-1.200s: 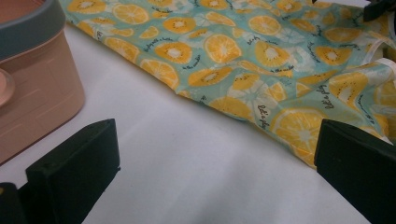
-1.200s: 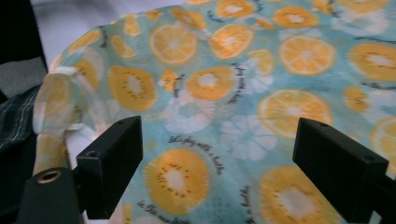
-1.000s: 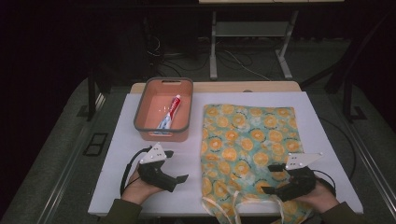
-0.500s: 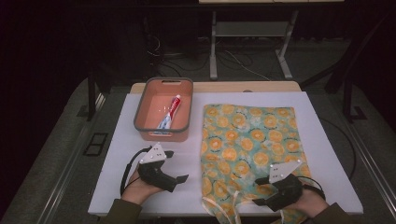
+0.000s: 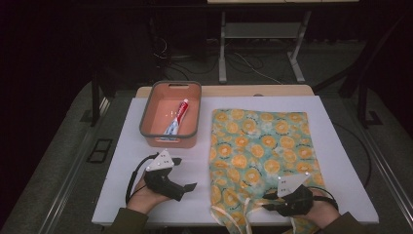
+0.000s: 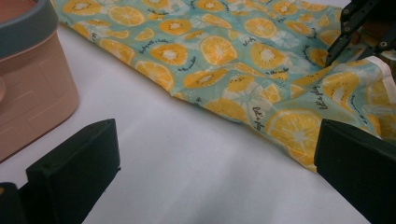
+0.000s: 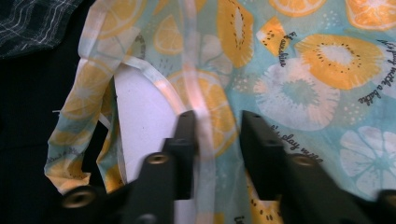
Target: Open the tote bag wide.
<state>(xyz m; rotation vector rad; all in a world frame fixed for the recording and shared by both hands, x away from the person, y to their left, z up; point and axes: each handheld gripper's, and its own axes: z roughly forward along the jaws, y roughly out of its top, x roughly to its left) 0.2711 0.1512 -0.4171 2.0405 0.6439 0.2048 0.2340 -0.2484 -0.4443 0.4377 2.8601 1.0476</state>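
While the left gripper (image 5: 182, 187) rests on the table (image 5: 341, 161) left of the bag (image 5: 260, 146) with its fingers wide apart, the right gripper (image 7: 217, 128) sits at the bag's near edge, its fingers just closing around a white strap (image 7: 205, 154), not yet pinching it.

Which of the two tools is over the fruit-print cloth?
The right tool, at the cloth's near edge by its white straps. Its jaws have just been closing around a strap. The left tool is over bare white table.
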